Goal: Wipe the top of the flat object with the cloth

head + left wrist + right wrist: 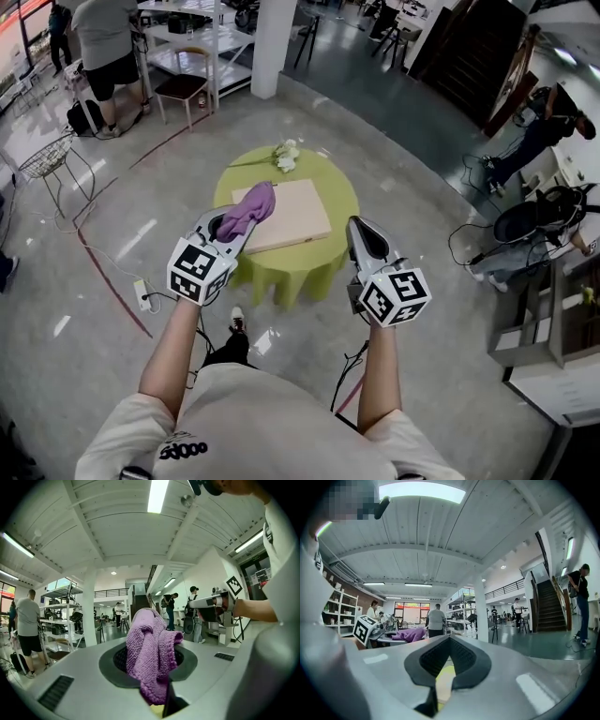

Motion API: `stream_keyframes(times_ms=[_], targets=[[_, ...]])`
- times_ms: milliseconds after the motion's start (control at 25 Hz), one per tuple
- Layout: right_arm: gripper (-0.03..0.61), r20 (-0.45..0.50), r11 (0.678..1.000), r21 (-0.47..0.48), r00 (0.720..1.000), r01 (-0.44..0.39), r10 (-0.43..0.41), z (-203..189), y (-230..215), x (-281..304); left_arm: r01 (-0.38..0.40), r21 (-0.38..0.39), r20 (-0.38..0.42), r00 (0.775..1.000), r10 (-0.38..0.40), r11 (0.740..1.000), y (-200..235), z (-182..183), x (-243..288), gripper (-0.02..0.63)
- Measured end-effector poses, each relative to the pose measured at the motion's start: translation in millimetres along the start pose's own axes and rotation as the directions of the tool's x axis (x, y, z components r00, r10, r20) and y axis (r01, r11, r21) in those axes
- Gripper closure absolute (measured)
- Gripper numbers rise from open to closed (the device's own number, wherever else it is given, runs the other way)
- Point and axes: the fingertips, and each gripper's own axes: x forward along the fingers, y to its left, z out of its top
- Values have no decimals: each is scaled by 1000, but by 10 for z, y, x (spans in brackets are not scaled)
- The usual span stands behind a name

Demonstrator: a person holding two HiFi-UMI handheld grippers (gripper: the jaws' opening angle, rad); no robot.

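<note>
- Your left claw (pixel 228 228) is clamped on the purple cloth (pixel 249 210). In the left gripper view the cloth (pixel 149 651) bunches up between the jaws and stands above them.
- Your right claw (pixel 360 231) carries nothing. In the right gripper view its jaws are drawn together at the tips, with only a sliver of green worktop showing behind them.
- The flat board (pixel 292 212) lies on the round green worktop (pixel 338 192), dead ahead at your 12 o'clock. White flowers (pixel 284 155) sit past it at the worktop's 12 o'clock edge, clear of the board.
- In the head view the cloth overlaps the board's 9 o'clock edge. I can't tell whether it touches the surface. Both gripper views look out level across the room, so it is probably held above the board.
- My read is that you have the cloth in hand and the wipe itself is not yet begun.
- Next, tip the left claw down so the loose fold lies flat on the board, then sweep from 9 o'clock toward 3 o'clock.
- Keep the right claw at the worktop's 4 o'clock side, ready to steady the board if it slides.
</note>
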Motion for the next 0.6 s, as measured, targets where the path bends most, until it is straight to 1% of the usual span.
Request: stream_keyframes(times_ms=[80, 160, 280, 480, 600], targets=[[571, -16, 1000, -2, 1000, 15, -15, -20, -149, 250, 6, -1, -8, 1000, -6, 1000, 224, -17, 201, 522], [571, -46, 999, -26, 999, 25, -26, -69, -256, 488, 13, -7, -21, 1000, -13, 1000, 446, -56, 394, 522], [571, -72, 999, -46, 997, 21, -24, -115, -375, 803, 28, -13, -32, 999, -28, 1000, 731, -94, 679, 522], [571, -91, 996, -73, 994, 49, -55, -163, -588, 1288, 58, -20, -46, 997, -59, 998, 1107, -166, 1121, 522], [571, -111, 995, -63, 991, 72, -79, -281, -718, 1456, 87, -27, -74, 993, -89, 996, 1226, -296, 1349, 522]])
